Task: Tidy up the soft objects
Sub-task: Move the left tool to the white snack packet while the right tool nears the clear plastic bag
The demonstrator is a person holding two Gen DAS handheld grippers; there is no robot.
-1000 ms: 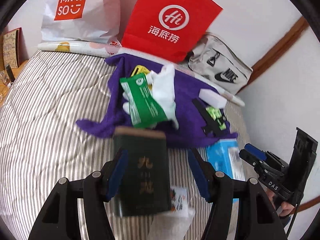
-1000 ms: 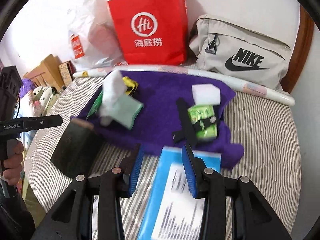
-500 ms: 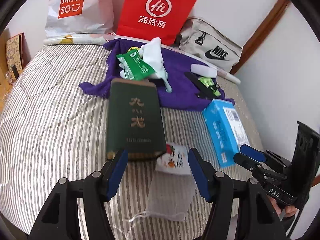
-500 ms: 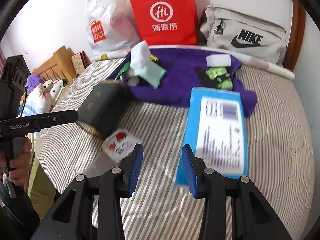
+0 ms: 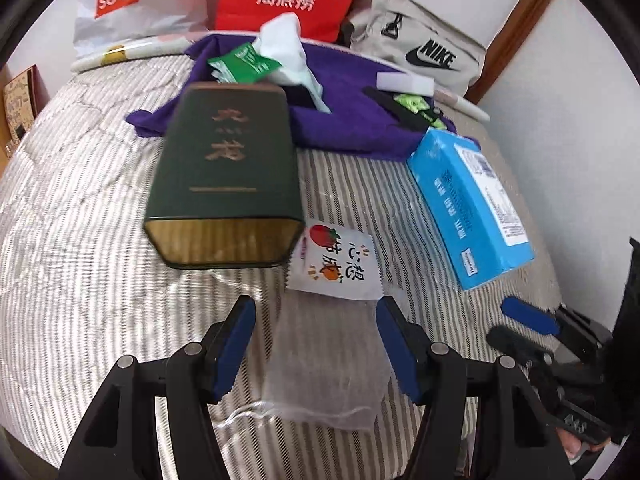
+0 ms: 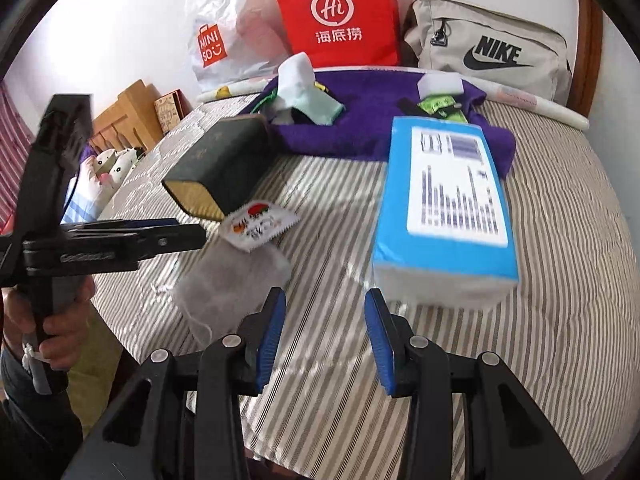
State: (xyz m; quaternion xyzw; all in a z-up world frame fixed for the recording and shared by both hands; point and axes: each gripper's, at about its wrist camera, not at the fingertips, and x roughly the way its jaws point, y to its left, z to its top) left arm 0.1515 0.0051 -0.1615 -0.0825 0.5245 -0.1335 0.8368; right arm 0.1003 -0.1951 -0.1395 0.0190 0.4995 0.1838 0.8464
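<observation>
Here, on a grey-striped bed [image 5: 80, 280], two handheld grippers hang over a scatter of items; the left gripper [image 5: 316, 332] has its blue-padded jaws spread with nothing pinched, above a translucent mesh pouch [image 5: 324, 364] whose white fruit-printed card [image 5: 336, 264] lies just in front of a dark green tin [image 5: 228, 176]; the right gripper [image 6: 324, 328] also has its jaws parted and empty, near the end of a blue tissue pack [image 6: 444, 200] lying to the right of the tin; behind the tin, a purple towel [image 6: 360, 120] carries a white cloth [image 6: 296, 76], a green packet [image 5: 244, 64] and a white sponge block [image 6: 440, 82]; beyond the towel stand a red paper bag [image 6: 340, 12], a white Miniso bag [image 6: 224, 28] and a beige Nike bag [image 6: 492, 48].
</observation>
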